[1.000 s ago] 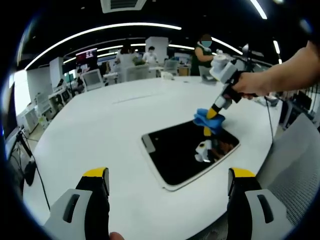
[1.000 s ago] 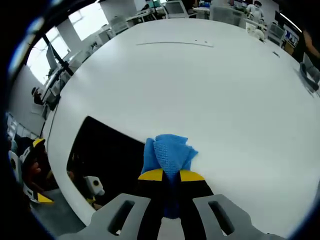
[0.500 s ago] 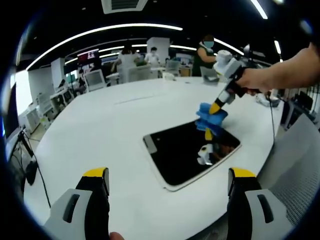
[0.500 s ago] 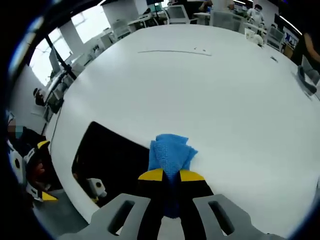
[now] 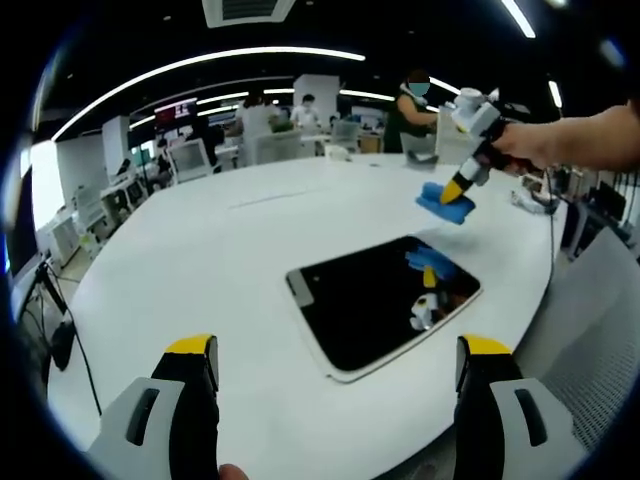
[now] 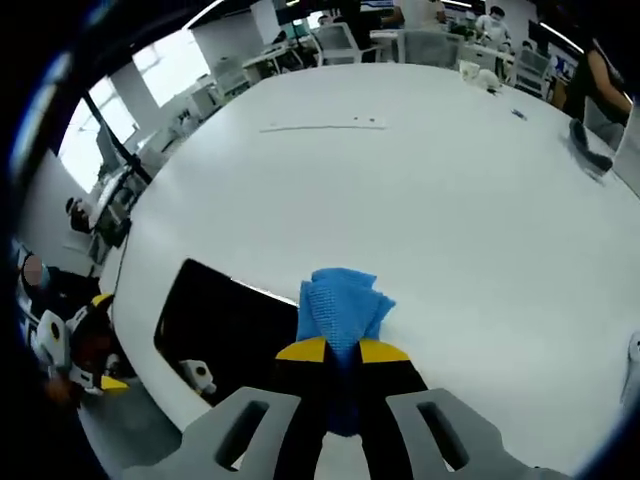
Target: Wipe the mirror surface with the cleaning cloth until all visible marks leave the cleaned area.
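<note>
Bright even light from long ceiling strip lamps [image 5: 200,62], daylight glare at a window beyond the large round white table [image 6: 420,200], strong fisheye curving, background softly blurred, dark glossy rectangular mirror [image 5: 370,305] showing reflections

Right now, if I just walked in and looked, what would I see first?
You'd spot the bright blue cloth first, pinched in the right claw and held up in the air past the far end of the mirror. Next, the dark mirror lying flat on the big white table, with the cloth reflected in it. Near you, the left claw waits wide open.
</note>
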`<move>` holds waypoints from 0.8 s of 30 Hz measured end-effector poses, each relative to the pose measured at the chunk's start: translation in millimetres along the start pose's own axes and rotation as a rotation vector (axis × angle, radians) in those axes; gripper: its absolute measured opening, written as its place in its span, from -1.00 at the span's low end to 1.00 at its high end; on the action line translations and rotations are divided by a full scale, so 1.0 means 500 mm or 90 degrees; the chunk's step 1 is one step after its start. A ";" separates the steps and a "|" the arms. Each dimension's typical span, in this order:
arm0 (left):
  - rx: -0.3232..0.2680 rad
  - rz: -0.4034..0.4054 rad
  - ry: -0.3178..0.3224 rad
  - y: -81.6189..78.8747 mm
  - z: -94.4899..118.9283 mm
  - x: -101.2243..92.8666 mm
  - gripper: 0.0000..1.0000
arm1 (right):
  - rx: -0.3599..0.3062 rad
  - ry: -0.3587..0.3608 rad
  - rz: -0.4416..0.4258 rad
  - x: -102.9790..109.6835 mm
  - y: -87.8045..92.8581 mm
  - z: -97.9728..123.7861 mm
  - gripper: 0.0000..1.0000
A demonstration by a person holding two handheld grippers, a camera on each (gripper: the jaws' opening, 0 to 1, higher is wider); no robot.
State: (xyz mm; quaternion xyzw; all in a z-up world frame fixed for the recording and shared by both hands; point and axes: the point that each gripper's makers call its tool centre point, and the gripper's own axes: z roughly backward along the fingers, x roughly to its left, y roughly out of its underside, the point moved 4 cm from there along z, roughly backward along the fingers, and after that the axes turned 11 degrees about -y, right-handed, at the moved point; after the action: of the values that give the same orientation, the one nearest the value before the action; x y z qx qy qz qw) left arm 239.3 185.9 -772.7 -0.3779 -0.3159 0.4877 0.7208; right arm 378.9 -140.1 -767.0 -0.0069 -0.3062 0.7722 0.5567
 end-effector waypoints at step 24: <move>0.000 -0.006 -0.010 0.001 0.003 0.008 0.99 | 0.080 0.043 -0.006 -0.078 0.114 -0.037 -0.89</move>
State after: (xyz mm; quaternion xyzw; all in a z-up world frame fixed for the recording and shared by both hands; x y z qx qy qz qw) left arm 239.0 190.4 -772.0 -0.3730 -0.3232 0.4872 0.7204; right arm 351.2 -176.2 -822.2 0.0033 -0.2379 0.7864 0.5700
